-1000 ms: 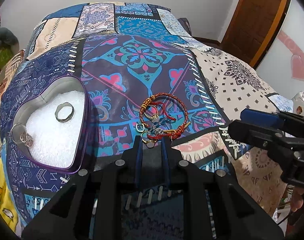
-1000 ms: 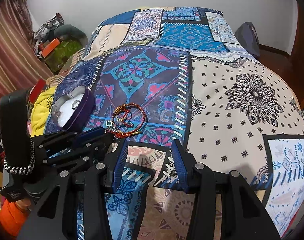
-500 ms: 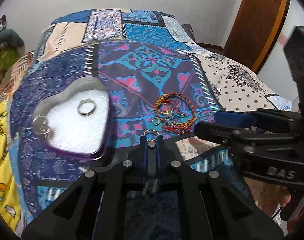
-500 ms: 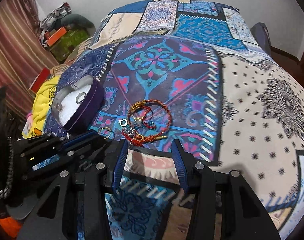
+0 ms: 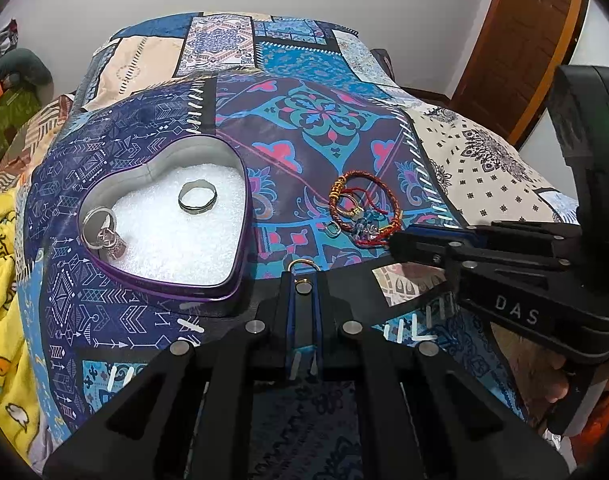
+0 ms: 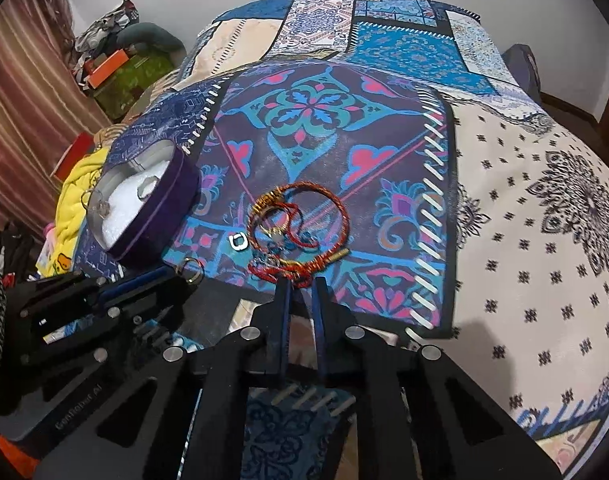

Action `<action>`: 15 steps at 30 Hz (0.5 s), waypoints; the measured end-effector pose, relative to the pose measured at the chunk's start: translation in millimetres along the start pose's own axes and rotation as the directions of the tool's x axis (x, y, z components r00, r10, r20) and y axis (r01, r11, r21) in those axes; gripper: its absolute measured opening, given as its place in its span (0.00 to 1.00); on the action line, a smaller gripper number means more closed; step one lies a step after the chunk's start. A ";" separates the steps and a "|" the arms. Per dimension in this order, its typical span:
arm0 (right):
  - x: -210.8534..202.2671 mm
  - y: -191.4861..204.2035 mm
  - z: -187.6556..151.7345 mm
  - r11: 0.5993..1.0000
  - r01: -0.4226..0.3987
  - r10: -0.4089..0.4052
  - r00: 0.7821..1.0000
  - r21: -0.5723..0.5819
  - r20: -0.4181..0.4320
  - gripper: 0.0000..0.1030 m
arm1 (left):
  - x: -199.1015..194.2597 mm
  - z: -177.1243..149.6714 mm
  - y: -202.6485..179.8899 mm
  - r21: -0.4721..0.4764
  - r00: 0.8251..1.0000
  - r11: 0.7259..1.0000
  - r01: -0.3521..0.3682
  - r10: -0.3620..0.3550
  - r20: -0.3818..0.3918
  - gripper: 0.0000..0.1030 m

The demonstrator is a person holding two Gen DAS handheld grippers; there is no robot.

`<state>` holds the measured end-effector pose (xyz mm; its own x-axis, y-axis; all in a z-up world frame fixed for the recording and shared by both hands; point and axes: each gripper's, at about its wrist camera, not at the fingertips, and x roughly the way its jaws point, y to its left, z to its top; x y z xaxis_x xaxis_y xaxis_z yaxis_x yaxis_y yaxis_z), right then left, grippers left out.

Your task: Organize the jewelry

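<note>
A heart-shaped purple tin (image 5: pixel 240 240) (image 6: pixel 176 196) with white foam lies on the bed and holds a plain ring (image 5: pixel 197 199) and silver rings (image 5: pixel 100 229). My left gripper (image 5: pixel 303 276) is shut on a gold ring (image 5: pixel 303 266) (image 6: pixel 191 270), held just right of the tin's near tip. A tangle of red braided bracelets (image 5: pixel 364 212) (image 6: pixel 300 224) and a small silver ring (image 6: pixel 239 241) lie on the bedspread. My right gripper (image 6: pixel 301 282) is nearly closed, its fingertips (image 6: pixel 283 286) on either side of the near red cord of the tangle.
The patchwork bedspread (image 6: pixel 504 200) covers the bed. A yellow blanket (image 5: pixel 0 280) lies at the left edge. Boxes and clutter (image 6: pixel 112 68) sit by the striped curtain. A wooden door (image 5: pixel 524 40) stands at the right.
My left gripper closed on the gold ring and carried it left toward the tin. My right gripper moved forward to the bracelets and narrowed around the red cord.
</note>
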<state>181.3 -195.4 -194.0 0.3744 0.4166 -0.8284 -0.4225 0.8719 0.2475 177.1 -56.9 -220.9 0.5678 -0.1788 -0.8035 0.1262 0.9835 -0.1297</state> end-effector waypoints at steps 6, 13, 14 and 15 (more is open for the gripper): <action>-12.2 -1.6 -0.6 1.000 0.023 -0.023 1.000 -0.020 -0.004 0.08 | -7.5 -0.2 -2.2 -0.001 1.000 1.000 0.002 -0.002 0.010 0.07; -13.8 -6.1 22.6 0.999 0.045 -0.045 0.999 -0.004 0.021 0.09 | -34.8 13.9 -3.2 0.009 0.996 1.000 0.000 0.000 0.088 0.07; -10.2 -5.7 27.4 0.999 0.046 -0.046 0.999 -0.009 0.023 0.09 | -38.6 16.3 -2.6 0.010 0.995 1.000 -0.003 0.002 0.101 0.07; -7.1 -4.4 30.4 0.998 0.055 -0.054 0.998 -0.015 0.023 0.09 | -43.8 19.8 -1.5 0.011 0.993 1.000 -0.007 0.005 0.120 0.07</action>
<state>205.6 -194.3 -173.9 0.4155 0.3743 -0.8290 -0.4137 0.8894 0.1943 168.2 -51.0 -174.0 0.6619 -0.1756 -0.7287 0.1311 0.9843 -0.1180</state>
